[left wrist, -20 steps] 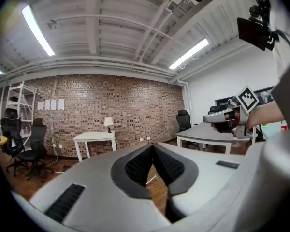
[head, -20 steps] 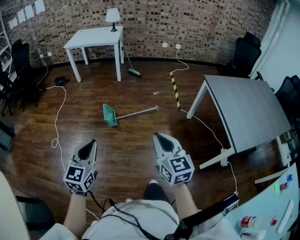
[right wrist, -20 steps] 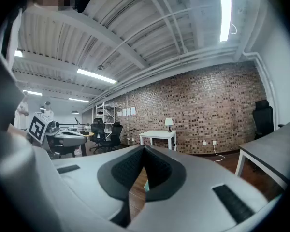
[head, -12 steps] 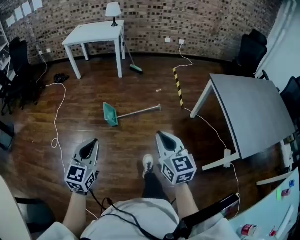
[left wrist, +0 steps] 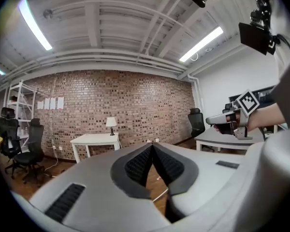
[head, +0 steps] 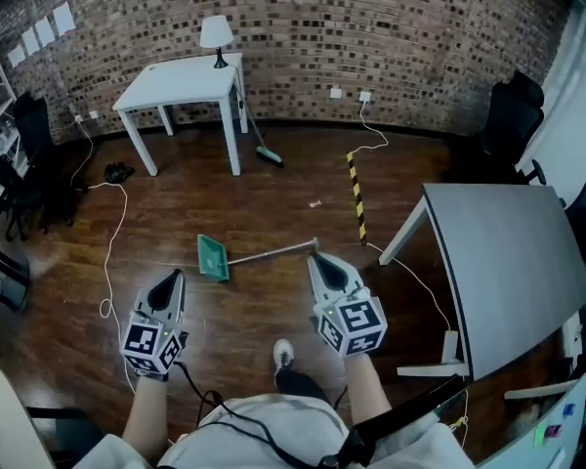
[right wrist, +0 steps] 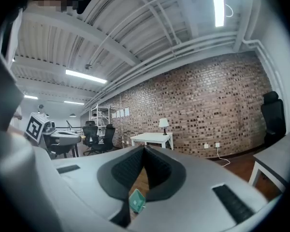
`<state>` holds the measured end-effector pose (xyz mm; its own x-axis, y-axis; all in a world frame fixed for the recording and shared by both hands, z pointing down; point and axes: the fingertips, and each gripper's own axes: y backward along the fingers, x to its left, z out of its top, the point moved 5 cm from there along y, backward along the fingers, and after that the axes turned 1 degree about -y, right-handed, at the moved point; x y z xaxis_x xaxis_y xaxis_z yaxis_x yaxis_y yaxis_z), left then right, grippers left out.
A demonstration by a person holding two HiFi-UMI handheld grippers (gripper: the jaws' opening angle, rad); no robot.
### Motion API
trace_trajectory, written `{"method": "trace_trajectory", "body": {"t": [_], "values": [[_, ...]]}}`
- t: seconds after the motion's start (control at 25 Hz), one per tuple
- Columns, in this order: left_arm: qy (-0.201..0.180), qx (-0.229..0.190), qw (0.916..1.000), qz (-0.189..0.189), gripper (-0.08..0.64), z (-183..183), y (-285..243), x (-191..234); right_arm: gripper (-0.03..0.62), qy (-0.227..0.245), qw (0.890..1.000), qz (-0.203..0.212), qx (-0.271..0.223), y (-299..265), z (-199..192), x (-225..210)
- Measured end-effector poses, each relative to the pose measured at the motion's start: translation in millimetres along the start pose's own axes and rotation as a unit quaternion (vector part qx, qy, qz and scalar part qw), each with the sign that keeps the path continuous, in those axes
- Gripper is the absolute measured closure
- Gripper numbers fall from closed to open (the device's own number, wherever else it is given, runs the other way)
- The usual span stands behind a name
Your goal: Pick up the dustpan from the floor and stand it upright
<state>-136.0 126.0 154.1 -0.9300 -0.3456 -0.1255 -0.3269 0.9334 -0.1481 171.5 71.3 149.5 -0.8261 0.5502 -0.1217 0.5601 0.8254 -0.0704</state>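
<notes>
A teal dustpan (head: 212, 258) lies flat on the dark wooden floor in the head view, its long grey handle (head: 273, 253) running to the right. My right gripper (head: 323, 261) is held above the floor just short of the handle's end, jaws shut and empty. My left gripper (head: 173, 279) hovers short of the pan and to its left, also shut with nothing in it. In the right gripper view the teal dustpan (right wrist: 137, 200) peeks out below the closed jaws of the right gripper (right wrist: 144, 150). The left gripper (left wrist: 152, 146) points level toward the room.
A white table (head: 179, 84) with a lamp (head: 215, 37) stands by the brick wall, a broom (head: 258, 135) leaning beside it. A grey table (head: 513, 262) is at the right. Cables (head: 112, 233) and a yellow-black strip (head: 356, 195) lie on the floor. My shoe (head: 284, 356) shows below.
I have stepped forward, so the dustpan lies nearer to both grippers. A shoe has come into view. Both grippers have stayed shut.
</notes>
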Motion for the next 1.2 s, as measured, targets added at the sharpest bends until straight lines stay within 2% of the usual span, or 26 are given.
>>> {"method": "trace_trajectory", "body": {"t": [0.16,0.28,0.52,0.92,1.12,1.2], "values": [[-0.014,0.004,0.9997,0.02,0.565,9.7,-38.1,9.5,0.604,0.002,1.0,0.003,0.006,-37.8,9.9,-42.9],[-0.017,0.008,0.9994,0.028,0.565,9.2,-52.8,17.5,0.604,0.003,1.0,0.007,0.006,-59.1,12.5,-55.5],[-0.012,0.008,0.9992,0.039,0.565,11.3,-74.1,34.2,0.604,0.005,1.0,0.023,0.012,-90.3,12.7,-59.3],[-0.008,0.012,0.9998,0.015,0.566,1.0,-100.5,67.3,0.604,0.01,0.999,0.017,0.029,-126.3,4.3,-50.3],[-0.024,0.041,0.9989,-0.007,0.566,-8.8,-110.9,84.2,0.603,-0.039,0.998,0.014,0.036,-145.1,-0.6,-44.5],[-0.026,0.055,0.9979,-0.024,0.563,-18.6,-118.1,92.9,0.55,-0.073,0.996,0.016,0.05,-157.0,-9.3,-44.9]]}}
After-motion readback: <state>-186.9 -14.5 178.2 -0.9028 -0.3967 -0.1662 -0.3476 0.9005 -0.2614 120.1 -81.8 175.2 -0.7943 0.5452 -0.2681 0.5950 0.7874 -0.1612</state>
